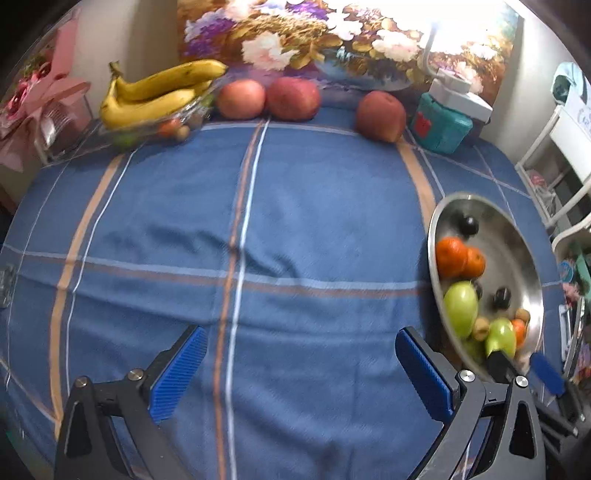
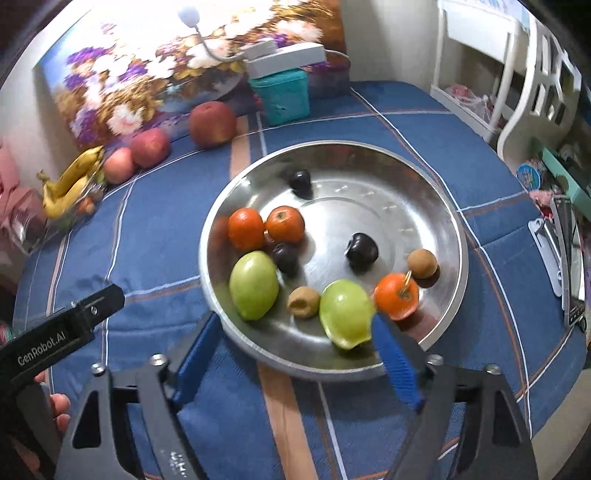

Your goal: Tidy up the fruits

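Observation:
A steel bowl [image 2: 424, 206] on the blue checked cloth holds two green fruits [image 2: 253, 285], three orange fruits [image 2: 285, 223], dark plums [image 2: 362, 252] and small brown fruits [image 2: 422, 263]. My right gripper [image 2: 295, 354] is open and empty at the bowl's near rim; its right finger [image 2: 395, 362] reaches over the rim by a green fruit [image 2: 345, 313]. My left gripper [image 1: 301, 373] is open and empty over bare cloth left of the bowl [image 1: 517, 251]. Three red apples [image 1: 293, 98] stand at the back. Bananas [image 1: 155, 92] lie on a clear dish.
A teal box [image 1: 443, 125] with a white lamp base stands at the back right, before a flower painting [image 1: 314, 33]. A pink wrapped bundle [image 1: 40, 110] is at the back left. White shelves [image 2: 517, 74] and clutter lie off the table's right edge.

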Action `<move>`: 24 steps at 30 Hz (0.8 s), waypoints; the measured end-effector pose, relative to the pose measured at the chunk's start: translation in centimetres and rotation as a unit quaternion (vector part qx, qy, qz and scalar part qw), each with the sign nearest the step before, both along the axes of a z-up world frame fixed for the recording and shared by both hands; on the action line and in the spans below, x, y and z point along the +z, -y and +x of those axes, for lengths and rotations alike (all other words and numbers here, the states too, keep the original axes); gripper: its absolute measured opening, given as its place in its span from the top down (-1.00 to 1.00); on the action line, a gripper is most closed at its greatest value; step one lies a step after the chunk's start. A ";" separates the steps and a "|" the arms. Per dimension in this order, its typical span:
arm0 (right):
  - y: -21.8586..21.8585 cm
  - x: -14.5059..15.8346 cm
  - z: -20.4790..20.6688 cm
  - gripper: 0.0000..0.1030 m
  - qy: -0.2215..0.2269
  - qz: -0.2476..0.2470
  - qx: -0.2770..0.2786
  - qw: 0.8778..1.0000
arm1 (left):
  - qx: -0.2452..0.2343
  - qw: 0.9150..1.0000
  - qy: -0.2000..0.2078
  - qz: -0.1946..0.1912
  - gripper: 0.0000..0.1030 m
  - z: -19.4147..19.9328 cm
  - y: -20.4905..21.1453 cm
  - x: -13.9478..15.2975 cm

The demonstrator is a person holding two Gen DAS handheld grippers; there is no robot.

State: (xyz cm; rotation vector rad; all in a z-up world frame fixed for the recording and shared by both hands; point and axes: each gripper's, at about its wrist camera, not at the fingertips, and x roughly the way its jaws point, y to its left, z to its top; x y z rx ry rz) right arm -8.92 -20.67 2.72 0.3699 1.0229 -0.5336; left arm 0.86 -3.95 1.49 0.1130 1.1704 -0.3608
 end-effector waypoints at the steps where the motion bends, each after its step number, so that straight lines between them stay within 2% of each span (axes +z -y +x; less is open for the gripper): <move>1: -0.4 0.0 -0.1 -0.71 0.000 -0.005 0.005 1.000 | -0.001 1.000 -0.002 -0.002 -1.00 -0.5 -0.6 0.1; 2: -0.8 0.1 -0.1 -0.77 0.000 -0.011 0.010 1.000 | -0.001 1.000 -0.002 -0.003 -1.00 -0.6 -0.6 0.2; 11: -2.8 0.5 -1.1 -0.78 0.000 -0.034 0.030 0.999 | 0.025 1.000 0.006 -0.015 -1.00 -3.0 -3.9 1.6; 18: -3.4 0.6 -1.0 -0.78 -0.001 -0.040 0.039 0.998 | 0.037 0.998 0.027 0.050 -1.00 -3.8 -3.8 1.5; 24: -3.3 0.5 -1.1 -0.78 -0.002 -0.040 0.041 0.998 | 0.037 0.998 0.015 0.058 -1.00 -3.7 -3.9 1.2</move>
